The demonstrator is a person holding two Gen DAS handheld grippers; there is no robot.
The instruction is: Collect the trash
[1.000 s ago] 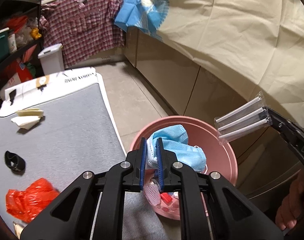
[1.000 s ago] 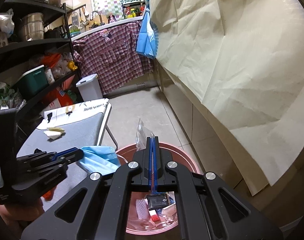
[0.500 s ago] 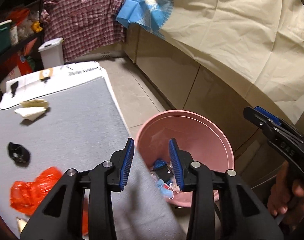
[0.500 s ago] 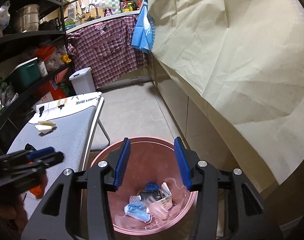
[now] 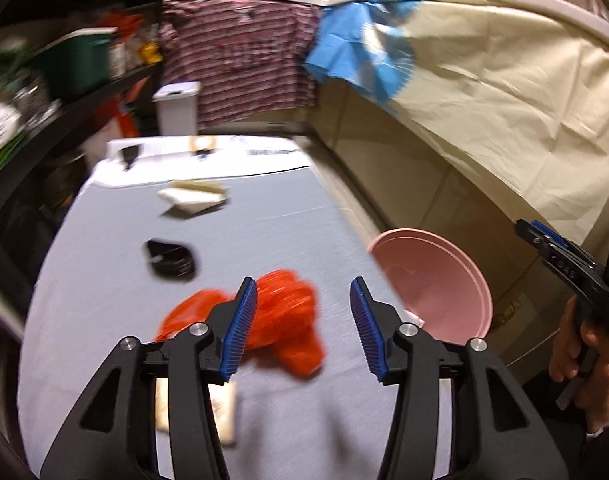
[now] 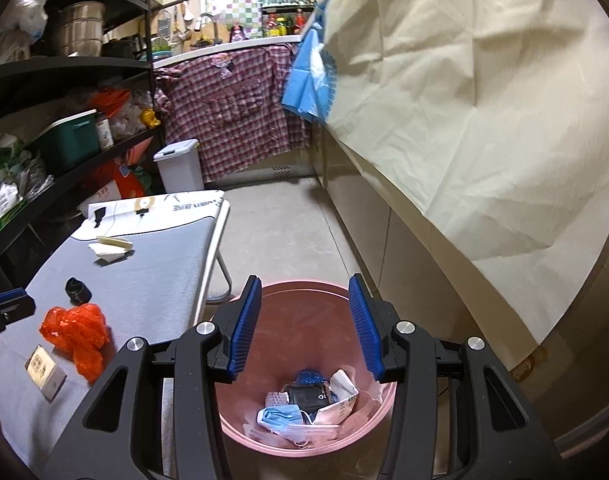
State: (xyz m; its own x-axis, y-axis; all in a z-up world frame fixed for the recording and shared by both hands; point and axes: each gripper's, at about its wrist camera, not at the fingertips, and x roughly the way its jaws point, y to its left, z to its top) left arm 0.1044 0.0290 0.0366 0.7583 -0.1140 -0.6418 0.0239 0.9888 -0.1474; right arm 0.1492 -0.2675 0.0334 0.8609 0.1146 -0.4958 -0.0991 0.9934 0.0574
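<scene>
Tongs both hold nothing: my left gripper [image 5: 303, 320] is opening above the red bag [image 5: 280, 328], my right gripper [image 6: 303, 324] gapes over the bin [image 6: 304, 436].

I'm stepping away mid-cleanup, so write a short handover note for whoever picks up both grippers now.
Left gripper: empty, jaws opening, aimed at the crumpled orange plastic bag on the grey padded table.
Right gripper: open, empty, over the round pink bin.
Done: a blue face mask and wrappers lie in the bin.
Left on the table: the orange bag, a small black object, folded white paper, a small flat carton.
</scene>
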